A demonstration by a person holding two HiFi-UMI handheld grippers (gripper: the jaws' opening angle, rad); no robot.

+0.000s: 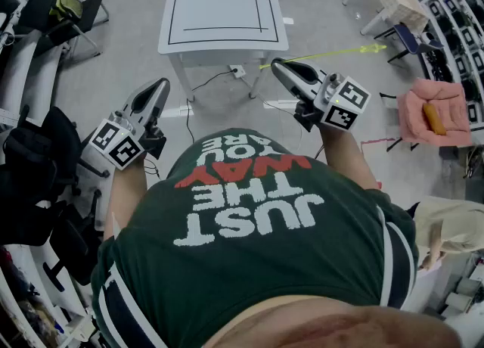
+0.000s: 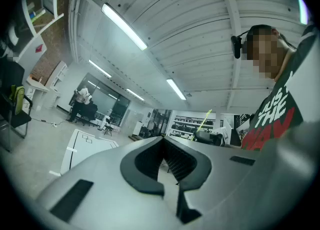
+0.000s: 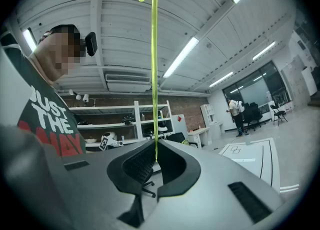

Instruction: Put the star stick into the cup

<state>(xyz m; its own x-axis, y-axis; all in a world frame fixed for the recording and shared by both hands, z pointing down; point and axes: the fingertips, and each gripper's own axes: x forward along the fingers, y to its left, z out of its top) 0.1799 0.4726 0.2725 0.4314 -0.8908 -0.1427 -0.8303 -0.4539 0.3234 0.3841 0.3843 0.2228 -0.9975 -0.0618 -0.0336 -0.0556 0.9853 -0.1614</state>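
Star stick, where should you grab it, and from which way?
The star stick is best held by its thin straight shaft, at the end away from the star, pads closing from both sides. The right gripper holds it so, leaving the wide star tip free.

The room is lit evenly from above by long ceiling light strips [image 2: 123,25], which are blown out to white glare in both gripper views. The head view is dimmer and flatter, and a soft shadow is cast under the table [image 1: 223,6] onto the grey floor [image 1: 128,51]. Strong fisheye bending and black corners are seen in the gripper views. The near bodies of the left gripper [image 2: 162,139] and right gripper [image 3: 154,146] are rendered soft, while the star stick [image 3: 153,74] is shown bright against the ceiling.
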